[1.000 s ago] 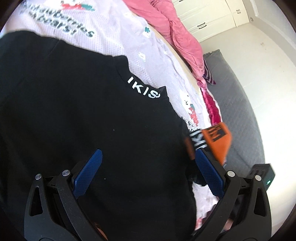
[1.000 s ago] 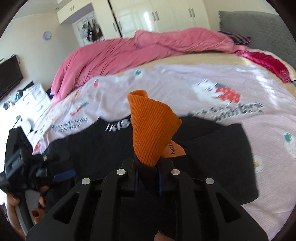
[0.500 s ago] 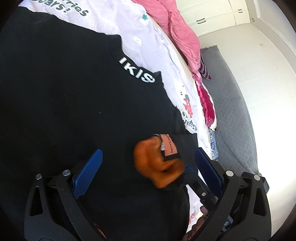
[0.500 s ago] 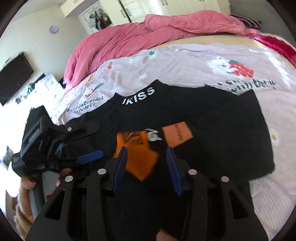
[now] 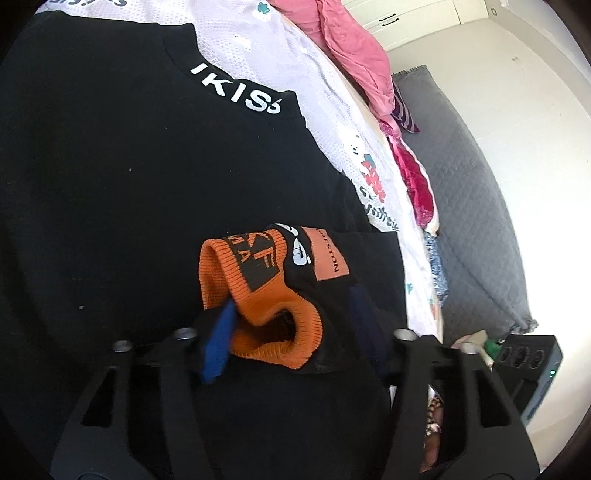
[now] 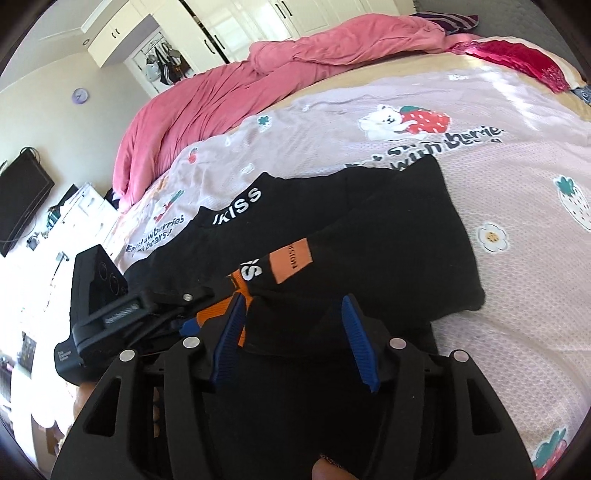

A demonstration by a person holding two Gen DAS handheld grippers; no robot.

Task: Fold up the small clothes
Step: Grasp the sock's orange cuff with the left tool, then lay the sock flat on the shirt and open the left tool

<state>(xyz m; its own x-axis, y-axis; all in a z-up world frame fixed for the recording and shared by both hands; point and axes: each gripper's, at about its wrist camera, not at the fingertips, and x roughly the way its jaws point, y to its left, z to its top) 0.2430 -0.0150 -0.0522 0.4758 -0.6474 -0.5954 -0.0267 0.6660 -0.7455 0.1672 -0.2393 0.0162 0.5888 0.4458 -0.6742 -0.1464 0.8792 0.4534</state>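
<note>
A black top [image 5: 122,177] with white "IKISS" lettering on its collar lies flat on the bed; it also shows in the right wrist view [image 6: 388,236]. Its sleeve with the orange ribbed cuff [image 5: 258,295] is folded across the body. My left gripper [image 5: 295,332] has its blue fingers closing around the cuff, which sits between them. It also shows in the right wrist view [image 6: 192,321]. My right gripper [image 6: 295,332] is open and empty just above the folded sleeve [image 6: 291,262].
The bed has a lilac strawberry-bear sheet [image 6: 517,177]. A rumpled pink duvet [image 6: 229,96] lies at the far side. A grey quilted mat [image 5: 476,206] covers the floor beside the bed. White wardrobes [image 6: 236,33] stand behind.
My right gripper carried the orange cuff across the top, laid it down and opened. My left gripper moved onto the cuff and its fingers have closed in around it.
</note>
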